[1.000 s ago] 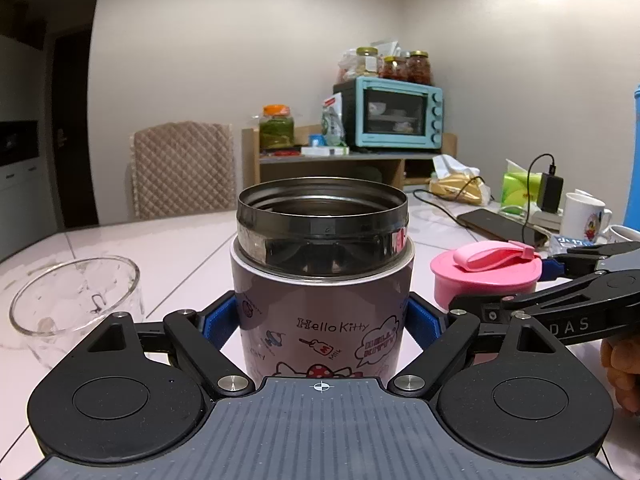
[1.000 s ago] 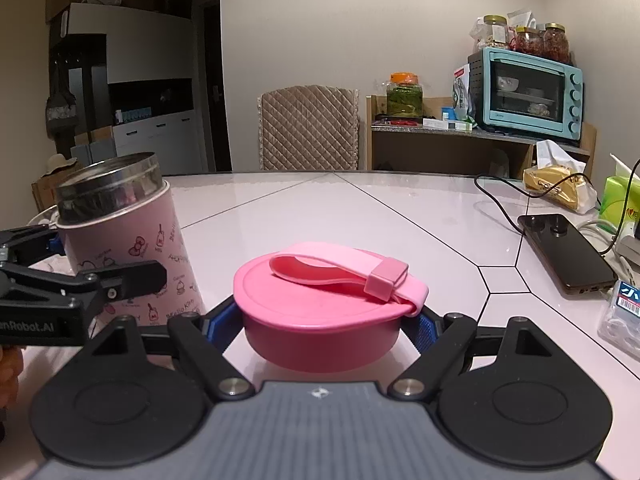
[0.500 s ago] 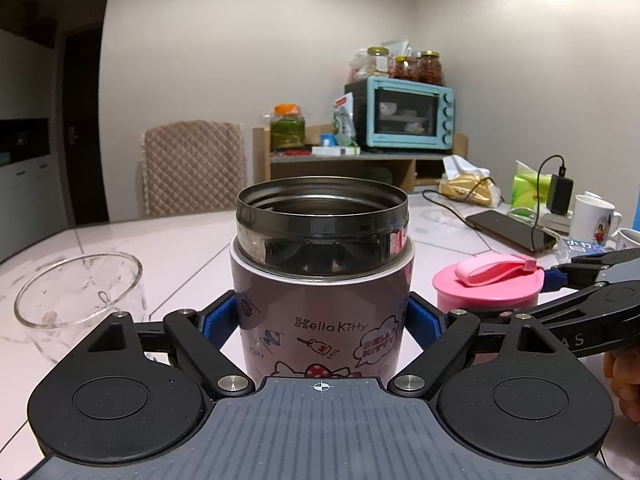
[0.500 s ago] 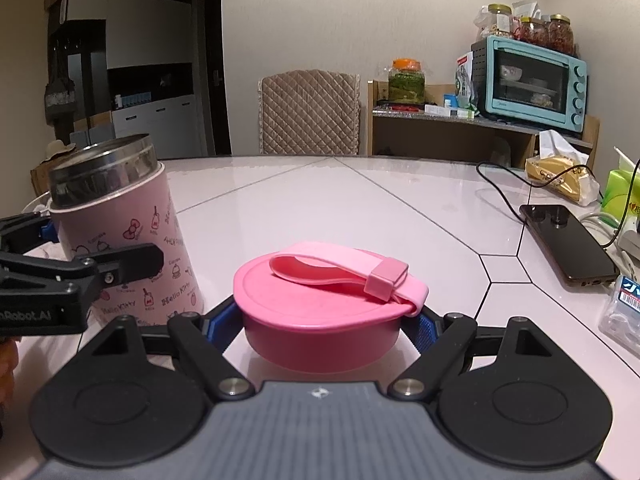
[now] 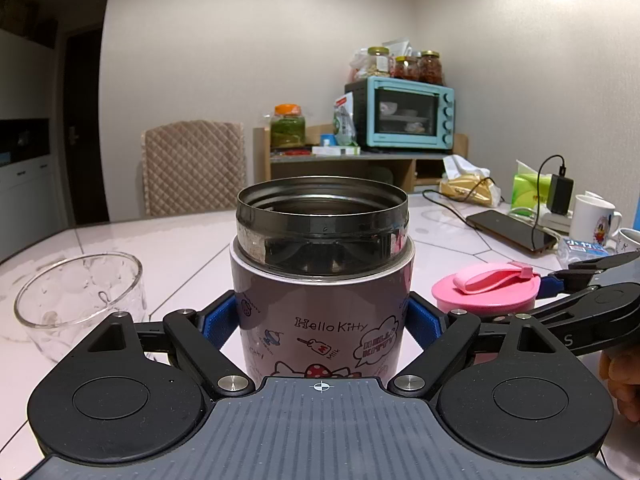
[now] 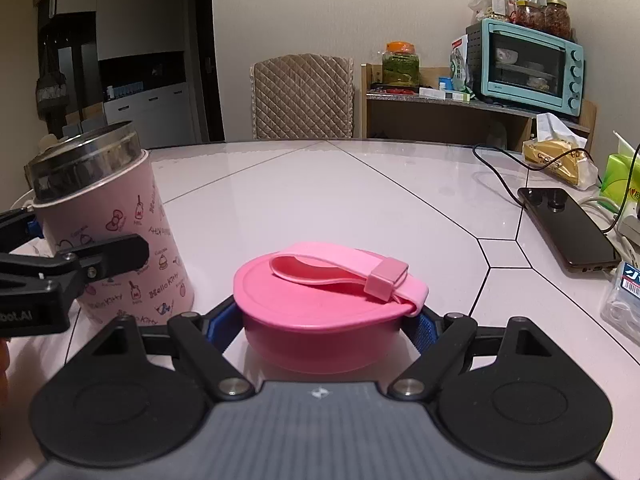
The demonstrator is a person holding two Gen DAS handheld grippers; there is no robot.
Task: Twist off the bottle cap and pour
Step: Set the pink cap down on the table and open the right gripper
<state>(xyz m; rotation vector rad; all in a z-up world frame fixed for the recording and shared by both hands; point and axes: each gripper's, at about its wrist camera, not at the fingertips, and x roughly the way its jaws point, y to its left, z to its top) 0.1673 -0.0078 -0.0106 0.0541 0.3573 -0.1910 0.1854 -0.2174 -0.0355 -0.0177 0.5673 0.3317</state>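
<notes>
Now I hold the pink jar (image 5: 322, 288) clamped in my left gripper (image 5: 322, 320), upright, mouth open; my right gripper (image 6: 326, 322) grips the pink cap (image 6: 326, 300) low over the table (image 6: 360, 200). I should set the cap flat, release, then tip toward the glass (image 5: 80, 292). Jar reads "Hello Kitty".

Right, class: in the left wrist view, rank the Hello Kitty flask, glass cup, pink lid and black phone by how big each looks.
1. Hello Kitty flask, largest, though nearest the camera.
2. Glass cup.
3. Pink lid, close to the cup, so that ranking is unsure.
4. Black phone, smallest, but farthest away.
</notes>
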